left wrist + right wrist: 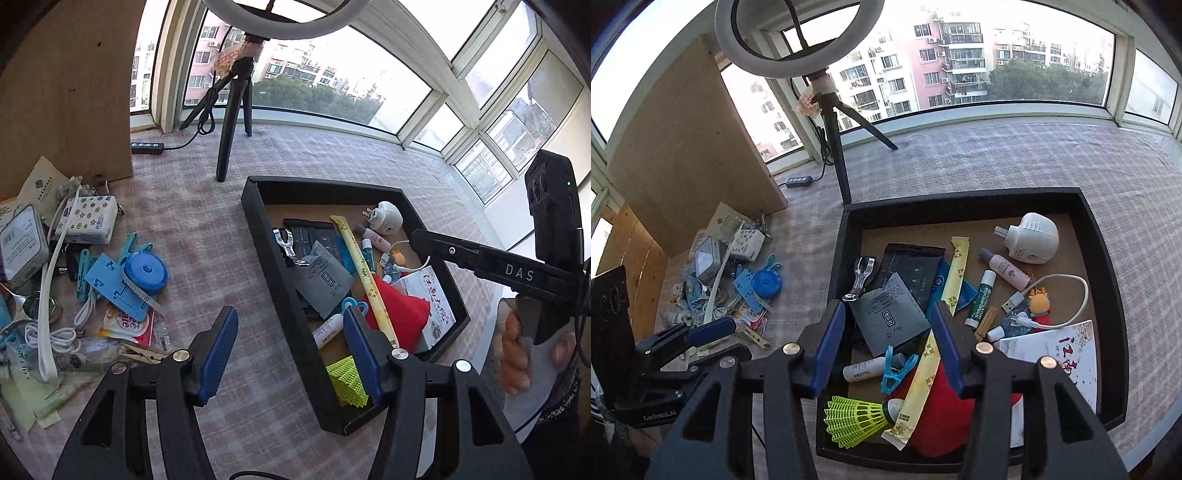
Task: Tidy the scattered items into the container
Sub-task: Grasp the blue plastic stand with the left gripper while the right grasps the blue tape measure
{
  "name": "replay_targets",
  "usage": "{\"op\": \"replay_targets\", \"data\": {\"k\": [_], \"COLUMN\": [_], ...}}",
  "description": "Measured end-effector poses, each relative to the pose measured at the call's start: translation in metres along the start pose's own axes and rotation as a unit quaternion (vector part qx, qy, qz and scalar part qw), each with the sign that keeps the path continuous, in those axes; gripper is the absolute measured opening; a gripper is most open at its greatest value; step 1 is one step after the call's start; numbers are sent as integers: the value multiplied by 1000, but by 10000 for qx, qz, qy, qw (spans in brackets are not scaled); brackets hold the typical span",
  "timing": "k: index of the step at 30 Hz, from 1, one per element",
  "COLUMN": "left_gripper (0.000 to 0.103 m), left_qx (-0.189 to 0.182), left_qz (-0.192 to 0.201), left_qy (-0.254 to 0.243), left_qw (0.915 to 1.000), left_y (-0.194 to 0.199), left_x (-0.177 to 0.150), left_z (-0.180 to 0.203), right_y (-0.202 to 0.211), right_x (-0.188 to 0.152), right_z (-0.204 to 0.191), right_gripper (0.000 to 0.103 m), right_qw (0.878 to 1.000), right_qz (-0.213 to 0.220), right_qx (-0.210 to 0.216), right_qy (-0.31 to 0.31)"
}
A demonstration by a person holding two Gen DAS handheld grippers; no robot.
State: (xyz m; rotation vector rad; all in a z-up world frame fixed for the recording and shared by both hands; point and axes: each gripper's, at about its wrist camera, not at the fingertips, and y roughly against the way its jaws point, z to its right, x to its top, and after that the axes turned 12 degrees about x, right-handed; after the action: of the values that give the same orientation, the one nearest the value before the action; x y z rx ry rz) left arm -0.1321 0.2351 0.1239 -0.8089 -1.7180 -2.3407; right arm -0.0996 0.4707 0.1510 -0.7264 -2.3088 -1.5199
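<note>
1. Biggest thing first: the table (332, 155) with its checked cloth. The black tray (849, 236) sits on it, to the right of the mess in the left wrist view, already about half full.
2. The leftover pile (74, 266) is well apart from the tray, over by the wooden board (66, 92). That's what still needs moving, so I'd guess we're around halfway.
3. My right hand-held gripper (886, 347) hangs over the near end of the tray, jaws apart, nothing between them. The blue clip (895, 371) and the yellow shuttlecock (857, 419) lie in the tray right under it.
4. My left hand-held gripper (291, 354) is also spread wide and empty, straddling the tray's near-left wall.
5. So the step now, as I read it: swing left, back to the pile, for the next grab.
6. Tip: go for something sitting on top and clear of its neighbours, like the blue tape measure (146, 271).
7. I'd avoid the white cable (51, 338) for now; it loops under other bits and will probably drag them along.
8. The wooden clothespin (146, 355) nearest me looks like an easy one too.
</note>
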Motion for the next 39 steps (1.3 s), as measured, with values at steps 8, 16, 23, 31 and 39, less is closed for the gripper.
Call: {"op": "replay_targets", "data": {"k": [8, 16, 23, 31, 39], "left_gripper": [48, 43, 43, 43, 42], "left_qx": [388, 368, 375, 239, 144], "left_qz": [-189, -343, -497, -684, -815], "left_qy": [1031, 1819, 2003, 2202, 2372], "left_qw": [9937, 9820, 9778, 9728, 9679], "left_y": [-10, -25, -44, -65, -82], "left_x": [-6, 2, 14, 21, 24], "left_z": [-88, -139, -160, -171, -174], "right_y": [-57, -124, -170, -205, -227], "right_x": [1, 8, 9, 14, 17], "right_z": [-46, -82, -105, -107, -106], "right_gripper": [56, 57, 57, 57, 57], "right_qw": [9970, 9899, 9858, 9825, 9816], "right_qz": [-531, -1050, -1313, -1520, -1597], "right_qx": [458, 899, 981, 1068, 1047], "right_qy": [335, 301, 354, 153, 89]}}
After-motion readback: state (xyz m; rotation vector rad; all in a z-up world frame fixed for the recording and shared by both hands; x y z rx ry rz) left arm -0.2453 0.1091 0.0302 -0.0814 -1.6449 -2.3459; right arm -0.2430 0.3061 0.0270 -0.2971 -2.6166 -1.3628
